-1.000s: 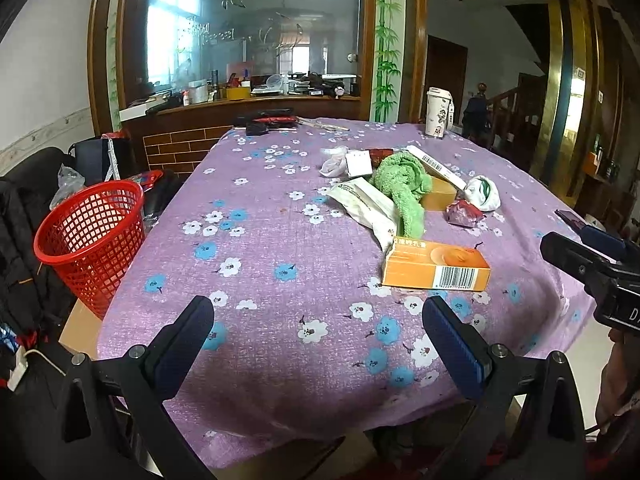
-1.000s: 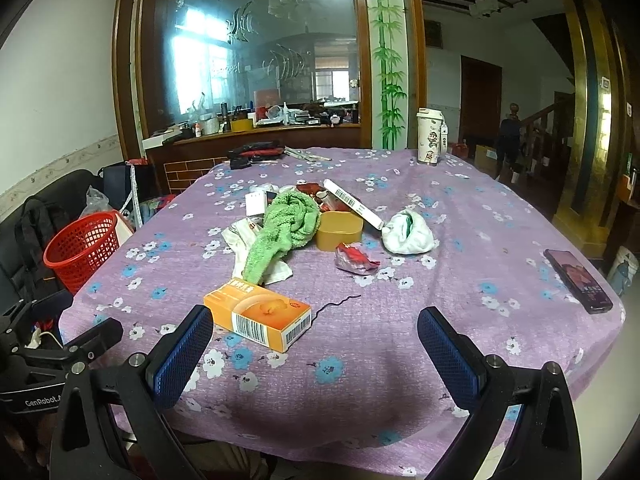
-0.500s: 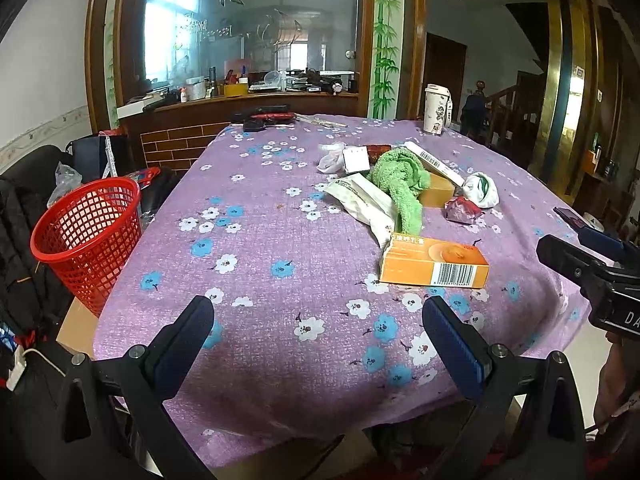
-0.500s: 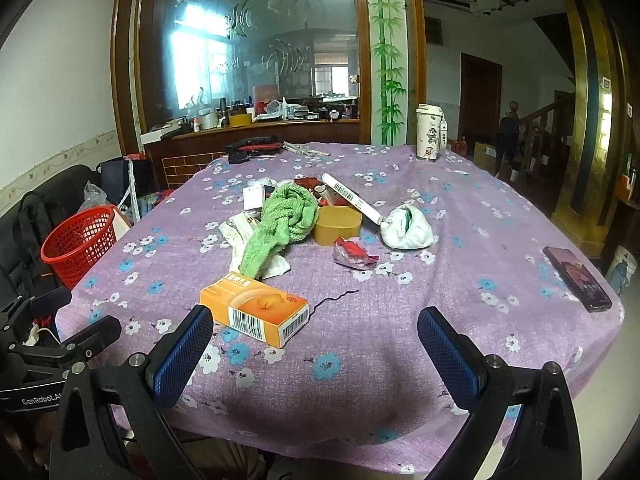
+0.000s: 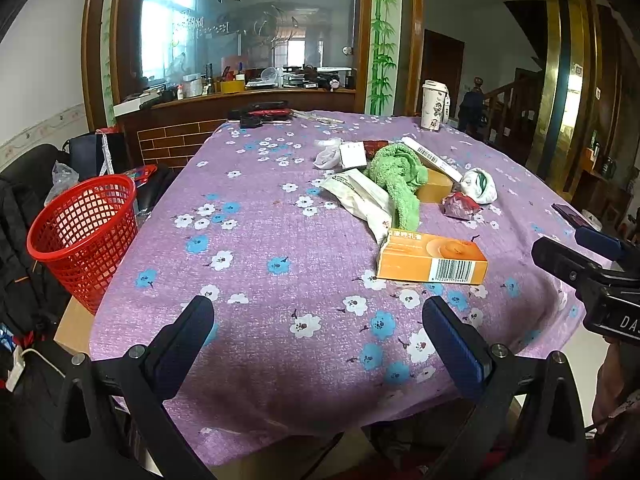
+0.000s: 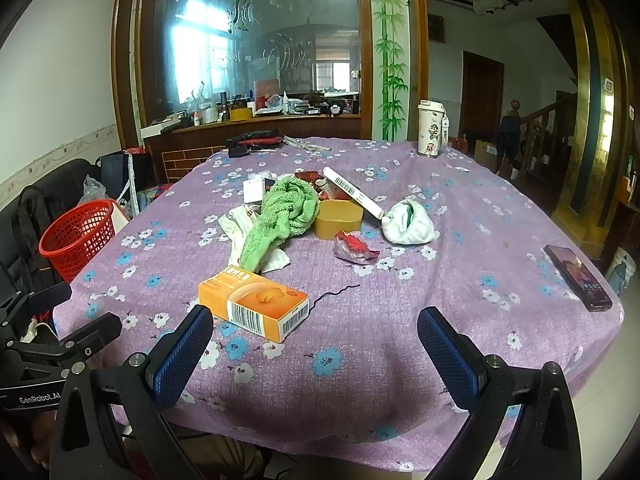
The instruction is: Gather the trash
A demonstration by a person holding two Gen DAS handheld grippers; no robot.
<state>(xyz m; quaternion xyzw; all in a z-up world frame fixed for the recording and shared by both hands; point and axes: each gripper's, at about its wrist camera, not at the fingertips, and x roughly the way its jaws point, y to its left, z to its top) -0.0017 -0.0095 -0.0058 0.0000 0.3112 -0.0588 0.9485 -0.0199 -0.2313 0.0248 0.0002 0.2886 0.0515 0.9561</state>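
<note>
Since 1 s ago both cams sit a bit higher and more of the table (image 5: 256, 240) shows at the near edge; the trash itself hasn't shifted.

Hard to make out: the pile mid-table is a jumble. Green towel (image 6: 286, 212) drapes over a white wrapper (image 5: 360, 196) and hides most of what's under it, incl. part of the yellow tub (image 6: 338, 220) in left cam. Something dark red behind the towel, can't ID it. White card (image 6: 253, 191) at the pile's far left, long white barcode box (image 6: 352, 192) leaning on the tub's far rim. Right edge of left cam cuts off the phone (image 6: 578, 278). Both grippers' bodies are cropped by the frame bottom (I only see finger ends).

Left gripper (image 5: 322, 342): fingers spread wide, nothing between them, hovering at the near table edge. Right gripper (image 6: 318, 346): same, wide apart, holding nothing.

Orange box (image 6: 254, 304) lies flat on the cloth, just beyond the right gripper's left fingertip (image 6: 184, 350), near but not touching as far as I can tell. From left cam it's ahead and right of the left gripper, apart from it. Red crumpled wrapper (image 6: 354, 248) and white wad (image 6: 408, 220) lie further back, well apart from both. Red basket (image 5: 84, 236) stands off the table's left side, beside the left gripper's side.
</note>
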